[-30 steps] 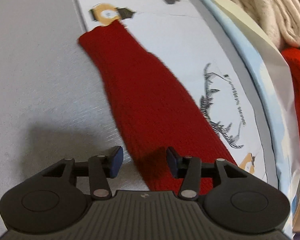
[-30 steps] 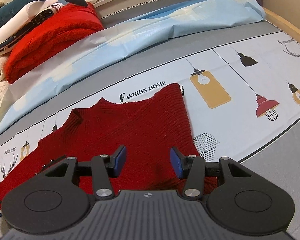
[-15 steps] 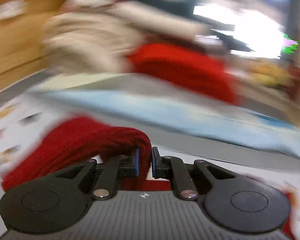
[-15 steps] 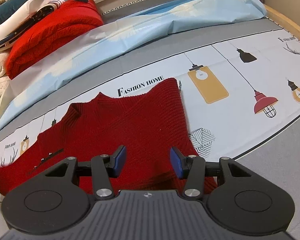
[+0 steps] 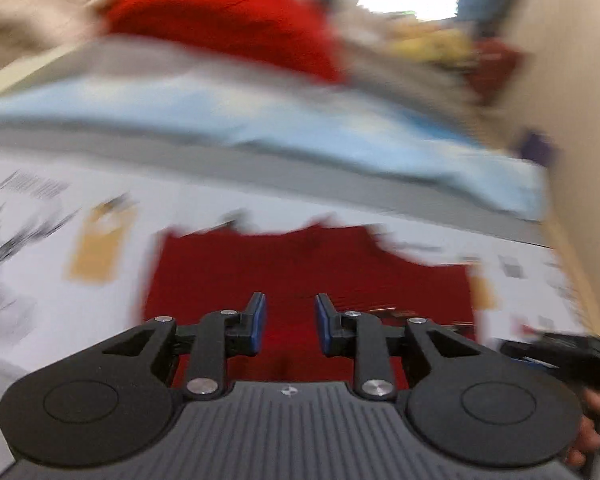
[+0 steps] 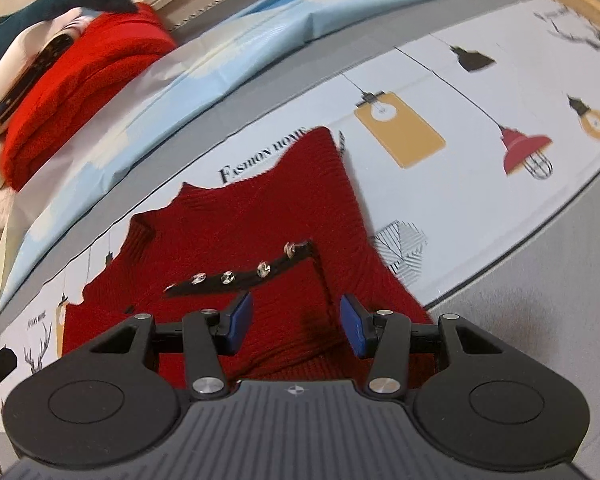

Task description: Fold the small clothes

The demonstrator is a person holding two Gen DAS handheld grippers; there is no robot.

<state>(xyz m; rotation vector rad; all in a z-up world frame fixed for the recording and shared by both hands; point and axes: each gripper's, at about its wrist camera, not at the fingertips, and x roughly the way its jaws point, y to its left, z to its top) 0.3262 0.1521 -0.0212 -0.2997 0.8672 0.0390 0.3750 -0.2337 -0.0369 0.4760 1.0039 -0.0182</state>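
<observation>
A red knitted sweater [image 6: 260, 240] lies spread flat on a printed sheet [image 6: 480, 168] that covers the bed. The right tongs [image 6: 296, 326] hang over the sweater's near part with their blue pads [image 6: 238, 318] apart and nothing between them; the sweater's body stretches away from them toward its neckline, and its right edge runs just beside the right pad. A dark strap with four shiny studs [image 6: 244, 274] lies across the knit just past the left pad.

In the left wrist view, which is badly smeared, the left tongs [image 5: 290, 326] also stand open and empty over the sweater [image 5: 308, 276], whose red body fills the space ahead of and under the fingers. The other tool shows as a dark shape at the far right edge, near the sweater's right side.

The sheet is white with a grey border and carries drawings of hanging lamps, a red cage lamp [image 6: 526, 152], a yellow tag-shaped lamp [image 6: 400, 130] and bare antler-like branches. The words "FASHION HOME" [image 6: 264, 154] are printed just beyond the sweater's neckline. A smaller line of print at the far left is too small to read.

Behind the sheet lies a pale blue cover [image 6: 228, 52], and past it a folded bright red knit [image 6: 76, 92] in a pile of other clothes.
</observation>
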